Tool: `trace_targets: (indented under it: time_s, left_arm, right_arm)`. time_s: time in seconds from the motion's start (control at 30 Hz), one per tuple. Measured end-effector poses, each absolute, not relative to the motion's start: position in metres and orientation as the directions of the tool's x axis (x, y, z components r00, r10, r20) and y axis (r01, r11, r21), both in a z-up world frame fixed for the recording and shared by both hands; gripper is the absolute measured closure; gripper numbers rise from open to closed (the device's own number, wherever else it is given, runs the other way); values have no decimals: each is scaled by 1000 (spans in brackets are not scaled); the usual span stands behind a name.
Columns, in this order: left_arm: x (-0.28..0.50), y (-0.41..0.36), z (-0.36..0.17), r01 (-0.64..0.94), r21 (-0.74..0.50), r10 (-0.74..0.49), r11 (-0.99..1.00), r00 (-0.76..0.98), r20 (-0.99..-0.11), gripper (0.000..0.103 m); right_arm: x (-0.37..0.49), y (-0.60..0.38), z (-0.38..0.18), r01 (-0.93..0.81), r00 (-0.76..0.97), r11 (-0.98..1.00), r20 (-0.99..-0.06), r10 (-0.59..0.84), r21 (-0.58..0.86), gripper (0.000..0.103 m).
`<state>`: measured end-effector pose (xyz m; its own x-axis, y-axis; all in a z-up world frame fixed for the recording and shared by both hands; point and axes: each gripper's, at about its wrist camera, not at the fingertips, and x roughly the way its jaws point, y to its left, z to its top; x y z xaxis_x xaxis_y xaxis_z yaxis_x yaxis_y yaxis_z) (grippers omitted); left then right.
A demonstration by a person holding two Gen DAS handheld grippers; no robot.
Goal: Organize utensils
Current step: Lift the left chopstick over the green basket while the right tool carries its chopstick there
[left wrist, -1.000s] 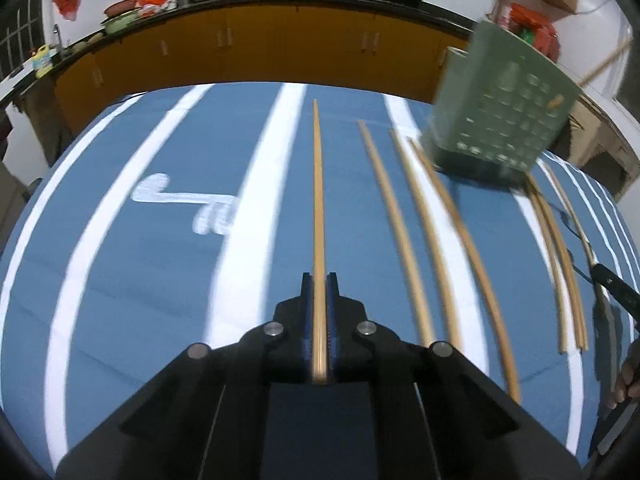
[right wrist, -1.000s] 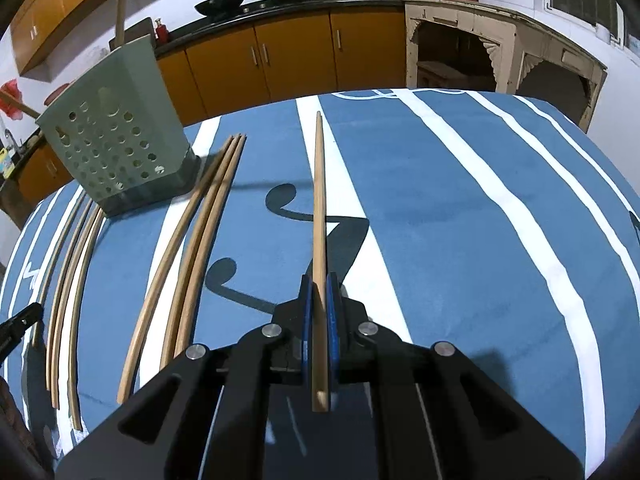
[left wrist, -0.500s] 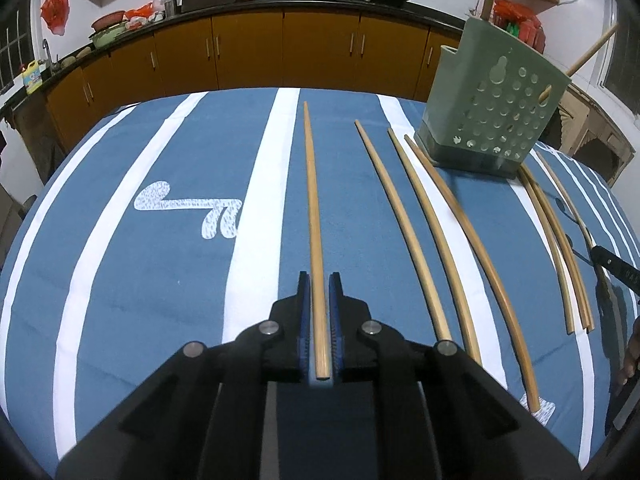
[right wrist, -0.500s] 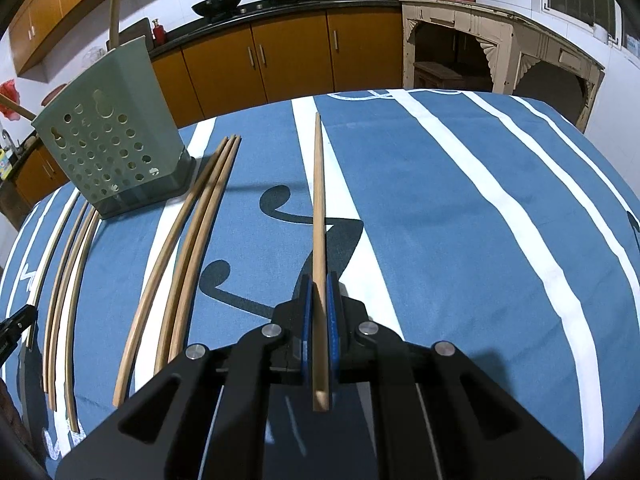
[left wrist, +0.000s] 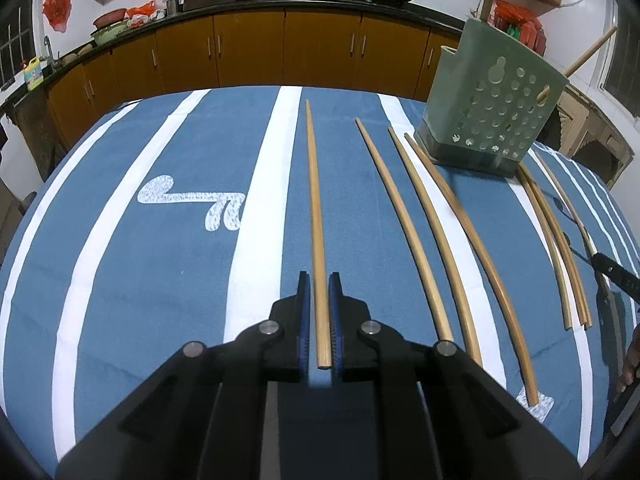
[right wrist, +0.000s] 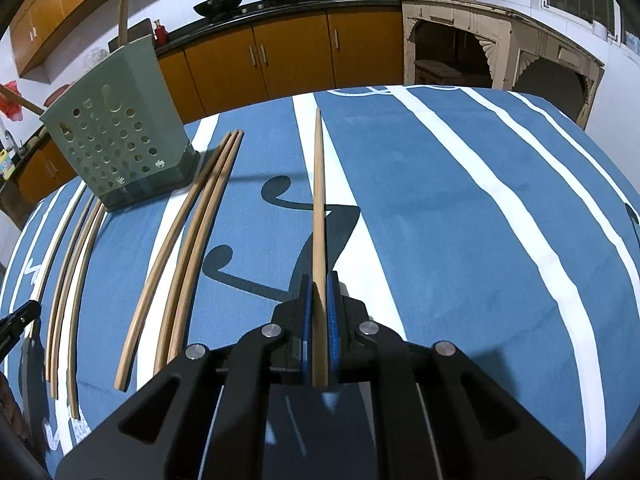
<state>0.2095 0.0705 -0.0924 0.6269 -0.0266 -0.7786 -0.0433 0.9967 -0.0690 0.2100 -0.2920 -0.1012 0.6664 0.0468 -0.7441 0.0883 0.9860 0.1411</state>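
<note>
A wooden chopstick (left wrist: 314, 208) lies on the blue striped cloth between the fingers of my left gripper (left wrist: 319, 280); the jaws stand slightly apart on either side of it. My right gripper (right wrist: 318, 280) is shut on another chopstick (right wrist: 319, 208) and holds it above the cloth, pointing away. The green perforated utensil holder (left wrist: 490, 120) stands at the right in the left wrist view and at the left in the right wrist view (right wrist: 116, 148). It has a couple of sticks in it.
Several more chopsticks lie in rows on the cloth (left wrist: 420, 224), (left wrist: 556, 240), (right wrist: 188, 248), (right wrist: 68, 280). The table's far edge faces orange kitchen cabinets (left wrist: 280, 52). The other gripper's tip (left wrist: 616, 276) shows at the right edge.
My left gripper has opened and let its chopstick down onto the cloth. My right gripper still holds its chopstick and has barely moved.
</note>
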Motion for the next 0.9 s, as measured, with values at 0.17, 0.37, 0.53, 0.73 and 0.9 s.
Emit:
trace_targets:
  time_s: [0.17,0.37,0.53,0.73,0.9]
  left_arm:
    - [204,70,-92,-38,-60,-23,997,619,-785,95]
    - [188,73,-79,-27,-51,-22,998,638,-770,95]
    - [177,73,-53,-21,-37,-13,999,689,-725,95]
    - [166,74,-17,-13,-52,-24,999,756,-654,95]
    - [159,71,10,4,-56,-37,998,800,-599,95]
  right_arm:
    - [205,-294,-99,83,667,984,-742,64,160,95]
    - [189,-303,-83,83,708,980,-703,71,183,95]
    - [179,-310,-61,84,754,977,-654,65,194,95]
    - [172,-313,-36,75,806,976,-589,62,205,95]
    - [170,-315,-19,62,837,974,-542,69,220,95]
